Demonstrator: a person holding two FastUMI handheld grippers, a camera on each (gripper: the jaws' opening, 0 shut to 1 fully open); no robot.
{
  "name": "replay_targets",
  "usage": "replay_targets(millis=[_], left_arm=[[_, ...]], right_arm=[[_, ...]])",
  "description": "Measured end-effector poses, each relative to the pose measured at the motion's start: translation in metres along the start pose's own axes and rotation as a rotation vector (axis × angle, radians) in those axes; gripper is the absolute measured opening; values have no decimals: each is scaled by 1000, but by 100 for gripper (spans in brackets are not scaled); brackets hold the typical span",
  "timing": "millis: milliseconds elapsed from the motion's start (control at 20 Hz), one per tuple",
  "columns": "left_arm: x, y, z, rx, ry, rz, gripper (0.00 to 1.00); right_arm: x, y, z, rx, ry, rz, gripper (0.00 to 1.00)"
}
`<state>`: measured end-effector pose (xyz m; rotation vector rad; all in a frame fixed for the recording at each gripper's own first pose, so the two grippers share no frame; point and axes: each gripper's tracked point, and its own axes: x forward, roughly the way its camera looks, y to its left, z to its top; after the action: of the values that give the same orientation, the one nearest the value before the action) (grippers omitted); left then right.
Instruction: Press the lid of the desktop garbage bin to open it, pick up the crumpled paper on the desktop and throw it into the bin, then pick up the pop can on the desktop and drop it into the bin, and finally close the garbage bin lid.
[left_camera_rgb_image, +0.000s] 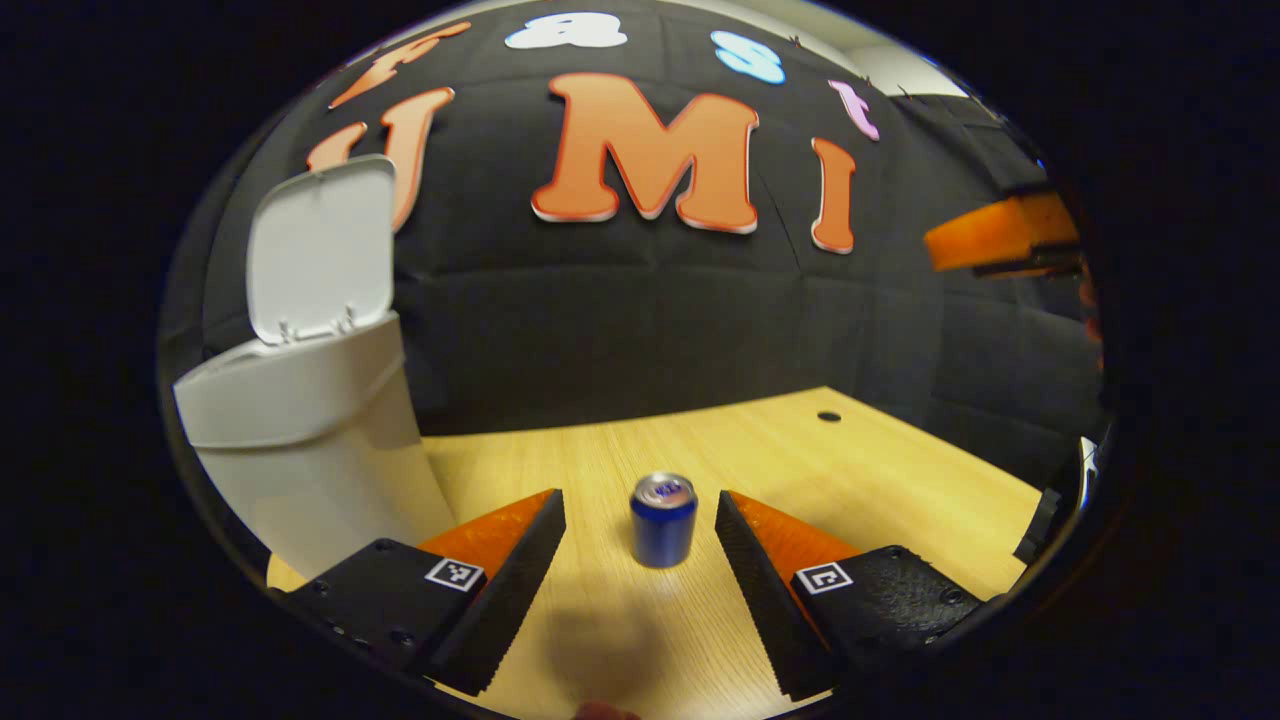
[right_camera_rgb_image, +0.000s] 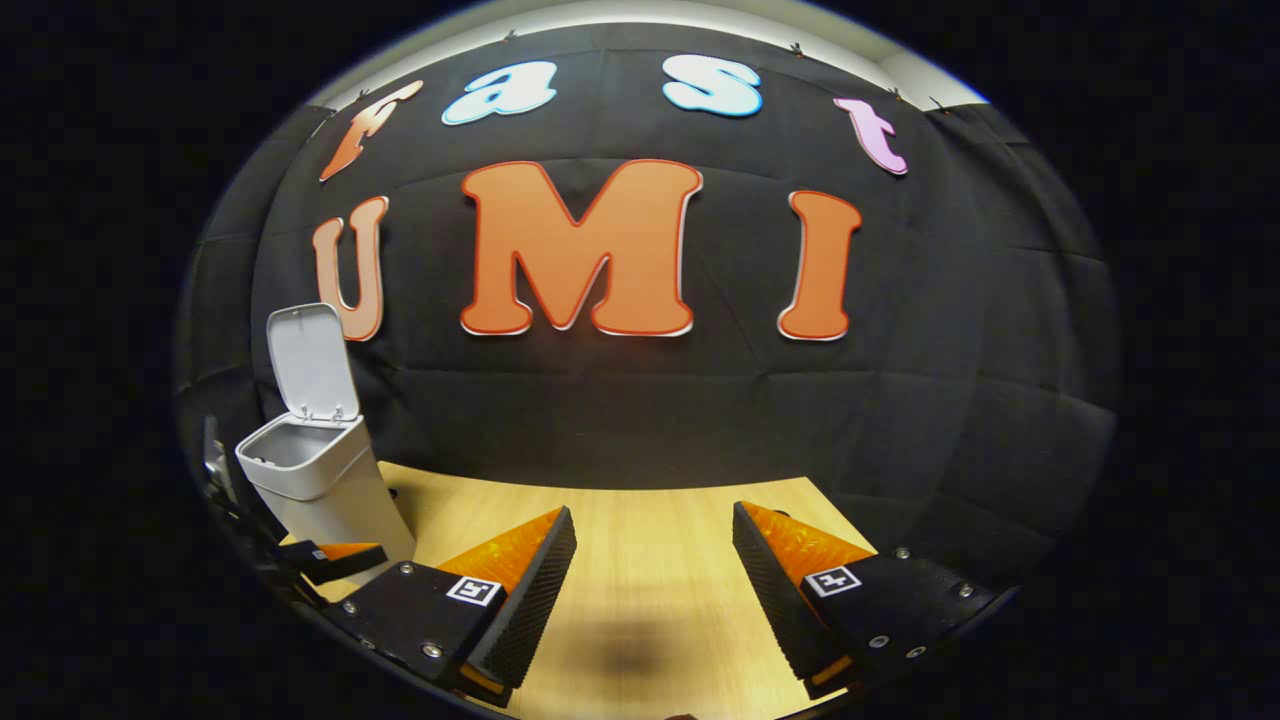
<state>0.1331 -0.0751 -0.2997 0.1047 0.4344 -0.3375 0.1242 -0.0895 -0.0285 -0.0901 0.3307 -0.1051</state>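
Observation:
A blue pop can (left_camera_rgb_image: 663, 520) stands upright on the wooden desktop (left_camera_rgb_image: 850, 470), just ahead of my left gripper (left_camera_rgb_image: 640, 520) and between its widely spread fingers, which do not touch it. The white garbage bin (left_camera_rgb_image: 300, 440) stands at the left with its lid (left_camera_rgb_image: 320, 250) flipped up. In the right gripper view the same bin (right_camera_rgb_image: 315, 480) shows at the far left, its lid (right_camera_rgb_image: 308, 362) raised and its mouth showing. My right gripper (right_camera_rgb_image: 655, 535) is open over bare wood with nothing between its fingers. The left gripper's fingertip (right_camera_rgb_image: 340, 555) pokes in beside the bin.
The black cloth wall closes off the back and right of the desk. A small dark hole (left_camera_rgb_image: 829, 416) marks the desktop near the far edge. Part of the other gripper (left_camera_rgb_image: 1000, 235) shows at the upper right of the left gripper view.

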Motion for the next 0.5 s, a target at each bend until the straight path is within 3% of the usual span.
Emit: replay_targets(millis=[200,500], left_arm=[[56,-9,-44,27,91,-3,98],[128,-17,-74,94,113,-17,98]], right_arm=[[-14,-24,-5,5,37,-47,94],[-19,-46,-6,6,71,-107,94]])
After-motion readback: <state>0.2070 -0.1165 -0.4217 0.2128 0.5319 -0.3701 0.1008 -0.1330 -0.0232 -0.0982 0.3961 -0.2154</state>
